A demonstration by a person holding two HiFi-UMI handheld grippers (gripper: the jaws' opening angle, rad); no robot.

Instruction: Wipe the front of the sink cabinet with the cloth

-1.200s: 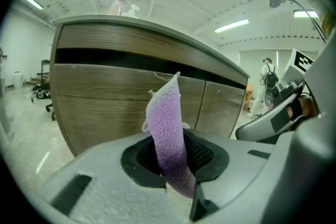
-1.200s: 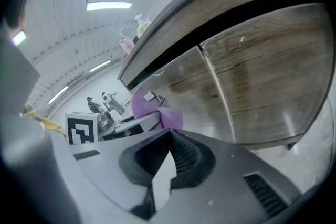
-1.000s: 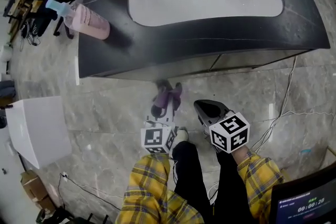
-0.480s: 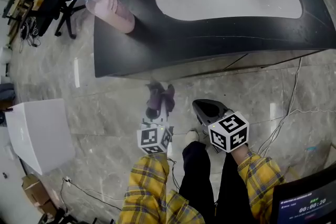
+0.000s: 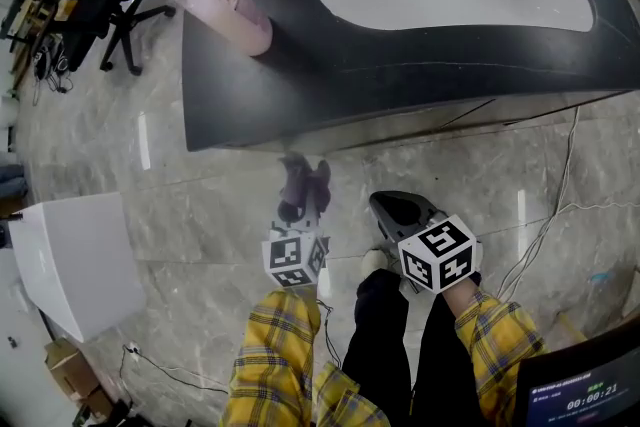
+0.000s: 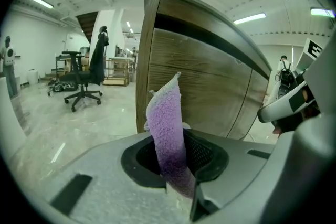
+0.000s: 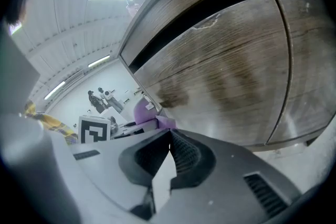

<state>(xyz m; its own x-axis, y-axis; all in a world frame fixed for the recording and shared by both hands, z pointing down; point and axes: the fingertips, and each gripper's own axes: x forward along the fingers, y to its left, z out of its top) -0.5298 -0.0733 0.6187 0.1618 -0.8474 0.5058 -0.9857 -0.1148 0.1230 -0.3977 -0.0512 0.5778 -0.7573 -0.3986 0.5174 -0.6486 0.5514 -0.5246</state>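
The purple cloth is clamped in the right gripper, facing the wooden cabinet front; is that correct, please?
Not quite: the left gripper view shows the purple cloth clamped in the left gripper, not the right gripper. It does face the wooden cabinet front.

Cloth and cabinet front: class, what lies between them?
Nothing. The head view shows only bare floor between the cloth, held by the left gripper, and the cabinet front.
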